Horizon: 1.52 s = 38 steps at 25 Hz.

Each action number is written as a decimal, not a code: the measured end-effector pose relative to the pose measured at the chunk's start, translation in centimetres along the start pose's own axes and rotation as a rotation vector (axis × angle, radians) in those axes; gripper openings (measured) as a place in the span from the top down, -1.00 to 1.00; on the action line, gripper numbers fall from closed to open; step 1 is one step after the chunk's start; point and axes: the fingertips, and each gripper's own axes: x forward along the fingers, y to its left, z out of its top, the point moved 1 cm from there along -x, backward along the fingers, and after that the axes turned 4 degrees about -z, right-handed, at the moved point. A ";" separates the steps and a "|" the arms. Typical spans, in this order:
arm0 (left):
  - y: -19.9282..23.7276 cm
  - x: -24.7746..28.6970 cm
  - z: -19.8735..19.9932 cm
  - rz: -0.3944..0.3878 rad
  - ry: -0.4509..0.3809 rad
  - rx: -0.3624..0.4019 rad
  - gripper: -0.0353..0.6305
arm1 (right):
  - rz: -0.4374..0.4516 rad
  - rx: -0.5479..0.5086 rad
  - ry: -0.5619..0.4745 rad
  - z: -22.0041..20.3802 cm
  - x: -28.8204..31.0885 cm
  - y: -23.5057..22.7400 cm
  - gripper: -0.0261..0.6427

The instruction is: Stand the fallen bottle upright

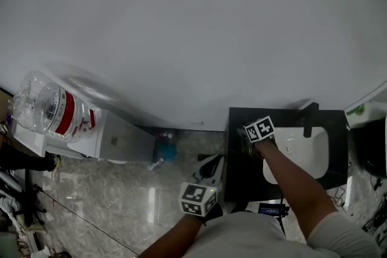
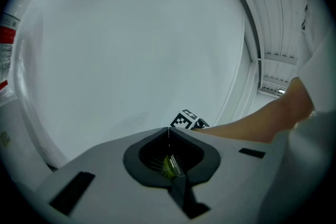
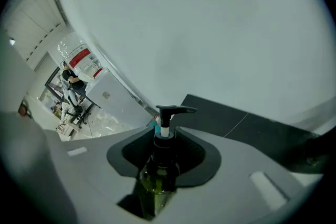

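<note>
A clear pump bottle (image 3: 156, 178) of yellow-green liquid with a black pump head (image 3: 173, 109) stands between the jaws of my right gripper (image 3: 167, 134), which are shut on its body. In the head view the right gripper (image 1: 249, 143) is over the left end of the black counter (image 1: 240, 187), and the bottle is mostly hidden under it. My left gripper (image 1: 214, 161) hangs lower, off the counter's left edge over the floor. In the left gripper view its jaws (image 2: 169, 129) meet at a thin seam with nothing held, and the right gripper's marker cube (image 2: 187, 119) shows just beyond.
A white sink (image 1: 302, 157) with a black faucet (image 1: 309, 116) sits in the counter right of the right gripper. A white wall (image 1: 193, 27) rises behind. At the left stands a water dispenser (image 1: 57, 112), and a blue object (image 1: 164, 151) lies on the marble floor.
</note>
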 end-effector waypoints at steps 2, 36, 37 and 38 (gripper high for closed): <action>-1.1 0.3 0.2 -0.013 0.000 0.013 0.87 | -0.021 -0.084 -0.092 0.2 -2.2 0.6 0.57; -15.6 2.9 9.2 -0.032 -0.182 0.188 0.87 | -0.054 -0.323 -0.697 -1.4 -32.1 6.8 0.62; -16.2 2.9 10.2 -0.021 -0.196 0.199 0.87 | -0.043 -0.327 -0.745 -0.7 -34.2 7.5 0.65; -16.9 2.9 11.3 -0.014 -0.215 0.209 0.87 | -0.029 -0.329 -0.789 0.0 -36.2 8.1 0.69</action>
